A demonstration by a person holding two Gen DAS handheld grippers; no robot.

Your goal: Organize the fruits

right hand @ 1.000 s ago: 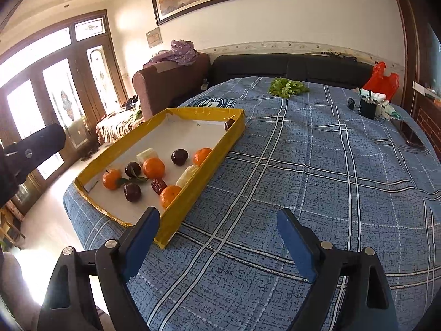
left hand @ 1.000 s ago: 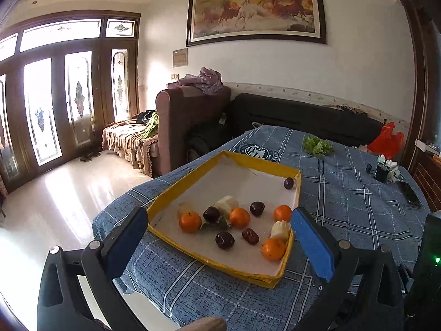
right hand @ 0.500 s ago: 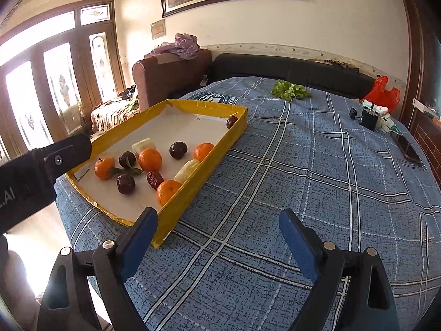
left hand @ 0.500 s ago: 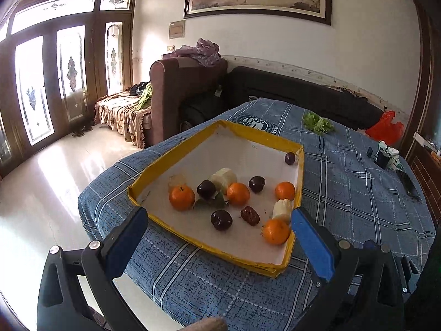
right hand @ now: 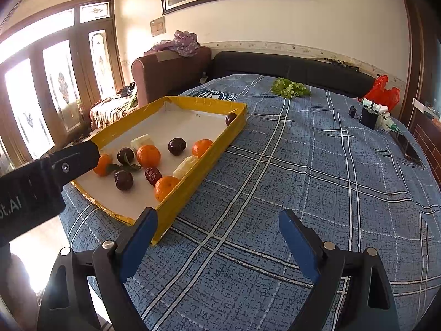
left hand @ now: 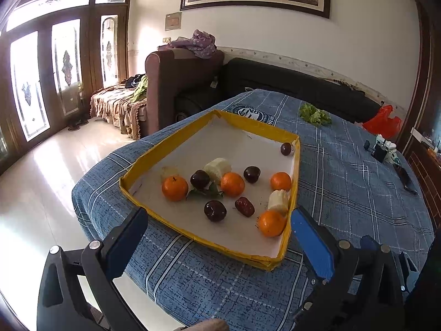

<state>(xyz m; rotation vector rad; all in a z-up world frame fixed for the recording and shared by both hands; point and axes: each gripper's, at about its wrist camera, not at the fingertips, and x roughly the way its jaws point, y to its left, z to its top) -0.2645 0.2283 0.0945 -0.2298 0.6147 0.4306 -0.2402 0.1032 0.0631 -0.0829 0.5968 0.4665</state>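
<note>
A yellow-rimmed tray (left hand: 209,242) (right hand: 215,149) with a white floor lies on the blue plaid tablecloth. In it are several tangerines (left hand: 174,188) (right hand: 148,155), dark plums (left hand: 215,210) (right hand: 123,179), a red date (left hand: 244,206) (right hand: 152,175) and pale banana pieces (left hand: 277,200) (right hand: 185,166). My left gripper (left hand: 217,237) hangs open just before the tray's near edge, nothing between its fingers. My right gripper (right hand: 217,230) stands open over bare cloth to the right of the tray, also empty. The left gripper's body (right hand: 41,176) covers the tray's left corner in the right wrist view.
A bunch of green lettuce (left hand: 315,114) (right hand: 289,87) lies at the table's far side. A red bag (right hand: 383,93), small bottles and a black box (right hand: 369,117), and a phone (right hand: 406,147) sit at the right edge. Sofas stand behind the table.
The left gripper has tipped downward and moved nearer the tray, which now sits higher and larger in its view. The right gripper has stayed almost still.
</note>
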